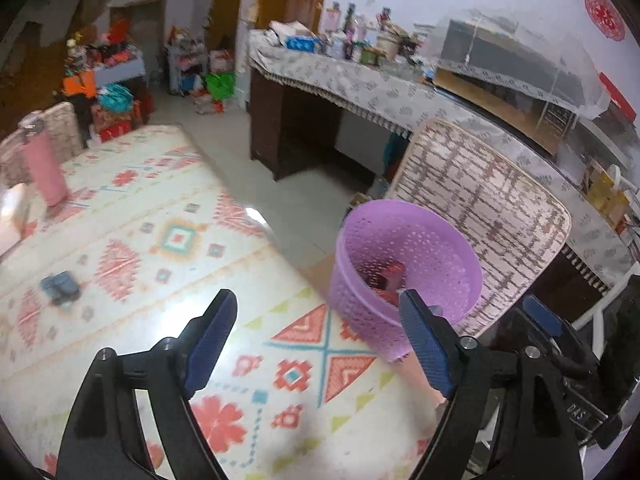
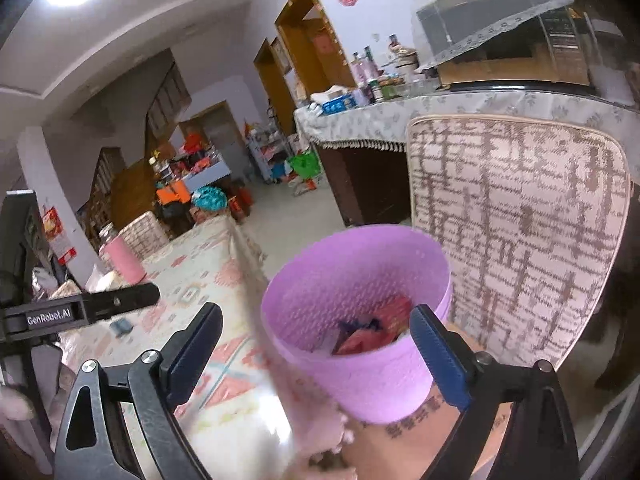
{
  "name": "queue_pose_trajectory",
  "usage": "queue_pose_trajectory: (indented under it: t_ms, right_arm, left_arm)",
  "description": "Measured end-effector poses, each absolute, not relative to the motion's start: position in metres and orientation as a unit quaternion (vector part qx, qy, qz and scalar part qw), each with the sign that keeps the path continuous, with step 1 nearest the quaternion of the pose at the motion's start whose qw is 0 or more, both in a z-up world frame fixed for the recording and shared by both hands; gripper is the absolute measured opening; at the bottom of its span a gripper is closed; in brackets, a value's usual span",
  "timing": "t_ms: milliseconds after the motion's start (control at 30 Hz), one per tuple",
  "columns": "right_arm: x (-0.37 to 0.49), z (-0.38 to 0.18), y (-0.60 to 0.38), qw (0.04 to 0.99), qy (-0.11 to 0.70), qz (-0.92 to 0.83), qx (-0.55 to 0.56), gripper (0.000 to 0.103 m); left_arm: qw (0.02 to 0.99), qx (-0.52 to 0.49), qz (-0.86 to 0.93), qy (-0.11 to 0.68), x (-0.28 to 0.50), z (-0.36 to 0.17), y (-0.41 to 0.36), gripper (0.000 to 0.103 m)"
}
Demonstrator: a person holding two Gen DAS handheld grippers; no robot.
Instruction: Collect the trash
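A purple perforated waste basket [image 1: 404, 272] stands beside the table's right edge, in front of a patterned chair. It holds red and blue wrappers [image 2: 372, 330]. My left gripper [image 1: 320, 312] is open and empty above the patterned tablecloth, with the basket just past its right finger. A small blue-grey piece of trash [image 1: 60, 288] lies on the table at the left; it also shows in the right wrist view [image 2: 121, 326]. My right gripper [image 2: 316, 332] is open and empty, with the basket [image 2: 360, 292] between and beyond its fingers.
A pink bottle [image 1: 42, 168] stands at the table's far left. A chair with a woven brown-white cover [image 1: 480, 208] is behind the basket. A long cluttered counter [image 1: 360, 80] runs along the wall. The left gripper's body [image 2: 80, 308] shows at the left of the right wrist view.
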State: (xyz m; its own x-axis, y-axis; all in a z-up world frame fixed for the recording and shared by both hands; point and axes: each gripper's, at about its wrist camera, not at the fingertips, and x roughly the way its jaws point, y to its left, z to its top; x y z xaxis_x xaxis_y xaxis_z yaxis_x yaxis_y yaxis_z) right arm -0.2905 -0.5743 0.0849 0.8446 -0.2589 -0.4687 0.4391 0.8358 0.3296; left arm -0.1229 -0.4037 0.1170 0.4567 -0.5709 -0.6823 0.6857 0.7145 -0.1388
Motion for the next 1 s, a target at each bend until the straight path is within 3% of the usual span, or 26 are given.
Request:
queue_pose_trajectory:
  t_ms: [100, 367, 600, 1000]
  right_arm:
    - [-0.299, 0.088, -0.553, 0.935, 0.213, -0.197, 0.202, 0.103]
    - [-0.331, 0.093, -0.515, 0.937, 0.183, -0.24, 0.176, 0.103]
    - [-0.359, 0.072, -0.512, 0.931, 0.157, -0.242, 0.225, 0.103]
    - [-0.355, 0.071, -0.485, 0.924, 0.221, -0.265, 0.164, 0.103]
  left_arm:
    - [0.869, 0.069, -0.35, 0.343, -0.136, 0.123, -0.383, 0.088]
    - [0.917, 0.055, -0.295, 0.264, -0.176, 0.135, -0.338, 0.099]
    - [0.924, 0.068, -0.259, 0.271, -0.198, 0.117, -0.32, 0.099]
    - [0.91, 0.075, -0.275, 0.302, -0.208, 0.093, -0.319, 0.103]
